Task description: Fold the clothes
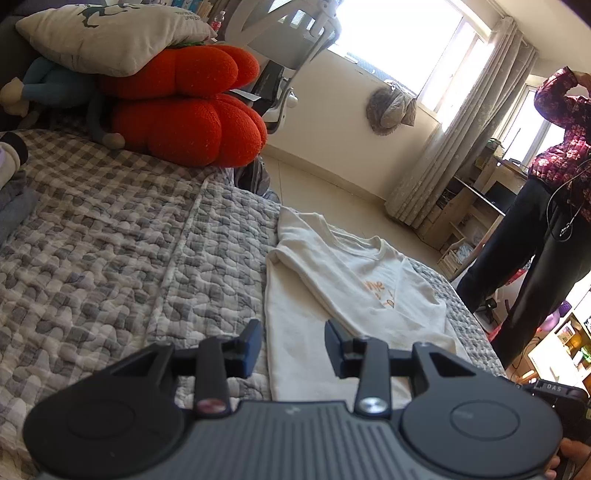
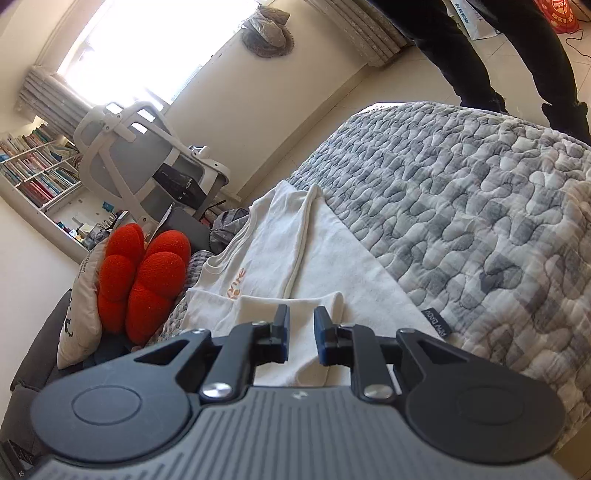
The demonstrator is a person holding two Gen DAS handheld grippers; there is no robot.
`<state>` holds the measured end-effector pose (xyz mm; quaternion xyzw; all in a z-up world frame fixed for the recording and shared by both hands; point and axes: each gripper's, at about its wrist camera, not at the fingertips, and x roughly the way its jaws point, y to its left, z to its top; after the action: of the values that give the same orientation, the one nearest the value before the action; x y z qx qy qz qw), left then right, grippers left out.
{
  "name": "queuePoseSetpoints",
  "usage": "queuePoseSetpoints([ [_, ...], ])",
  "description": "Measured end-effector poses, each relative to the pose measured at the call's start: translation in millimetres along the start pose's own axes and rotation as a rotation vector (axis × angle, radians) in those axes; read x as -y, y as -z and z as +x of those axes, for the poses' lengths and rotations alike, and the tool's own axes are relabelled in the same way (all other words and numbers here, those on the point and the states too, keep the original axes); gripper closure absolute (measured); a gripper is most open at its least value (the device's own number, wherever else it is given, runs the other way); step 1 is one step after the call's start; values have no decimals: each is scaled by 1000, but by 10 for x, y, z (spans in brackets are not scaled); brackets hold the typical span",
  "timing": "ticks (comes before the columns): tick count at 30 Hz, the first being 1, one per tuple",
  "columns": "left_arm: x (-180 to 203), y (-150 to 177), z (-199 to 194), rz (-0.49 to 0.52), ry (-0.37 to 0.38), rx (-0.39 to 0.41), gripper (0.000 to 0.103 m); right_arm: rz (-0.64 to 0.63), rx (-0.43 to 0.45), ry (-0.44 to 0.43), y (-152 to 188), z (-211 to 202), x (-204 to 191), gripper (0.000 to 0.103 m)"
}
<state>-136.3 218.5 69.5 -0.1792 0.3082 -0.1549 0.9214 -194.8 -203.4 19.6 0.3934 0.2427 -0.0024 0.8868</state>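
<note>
A cream T-shirt [image 1: 332, 288] with orange print lies flat on the quilted bed, both sides folded in over its middle. It also shows in the right wrist view [image 2: 303, 251]. My left gripper [image 1: 293, 332] is open and empty, hovering above the shirt's lower hem. My right gripper [image 2: 301, 321] is open and empty, just above a folded-over flap of the shirt; whether it touches the cloth I cannot tell.
The grey-and-white quilt [image 1: 110, 240] covers the bed. Red pumpkin cushions [image 1: 184, 110] and a beige pillow [image 1: 110, 33] lie at the head. A person in dark trousers [image 1: 535, 229] stands beside the bed. An office chair [image 2: 147, 158] and bookshelf [image 2: 33, 166] stand beyond.
</note>
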Motion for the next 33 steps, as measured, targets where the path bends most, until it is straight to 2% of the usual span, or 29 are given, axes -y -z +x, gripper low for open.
queuePoseSetpoints([
  [2, 15, 13, 4, 3, 2, -1, 64, -42, -5, 10, 5, 31, -56, 81],
  [4, 40, 33, 18, 12, 0, -3, 64, -65, -20, 34, 23, 83, -80, 72],
  [6, 69, 54, 42, 23, -5, -6, 63, -76, -49, 35, 59, 116, -75, 67],
  [9, 92, 72, 96, 28, -3, -14, 63, -110, -77, 40, 126, 136, -101, 67],
  [14, 116, 96, 196, 12, 1, -28, 62, -252, -123, 83, 249, 233, -253, 67],
  [15, 121, 103, 209, 8, 4, -30, 62, -271, -123, 81, 266, 238, -271, 73],
  [16, 128, 111, 215, 7, 6, -31, 62, -289, -123, 80, 282, 241, -290, 90],
  [21, 112, 138, 199, 19, -3, -36, 62, -251, -108, 39, 220, 106, -292, 91],
  [26, 31, 125, 192, -9, -11, -33, 62, -199, -93, -38, 145, -119, -354, 93],
  [31, 67, 134, 228, -8, -12, -36, 61, -253, -160, 18, 239, -30, -371, 92],
  [33, 89, 141, 232, -5, -8, -38, 61, -239, -200, 32, 266, 23, -328, 86],
])
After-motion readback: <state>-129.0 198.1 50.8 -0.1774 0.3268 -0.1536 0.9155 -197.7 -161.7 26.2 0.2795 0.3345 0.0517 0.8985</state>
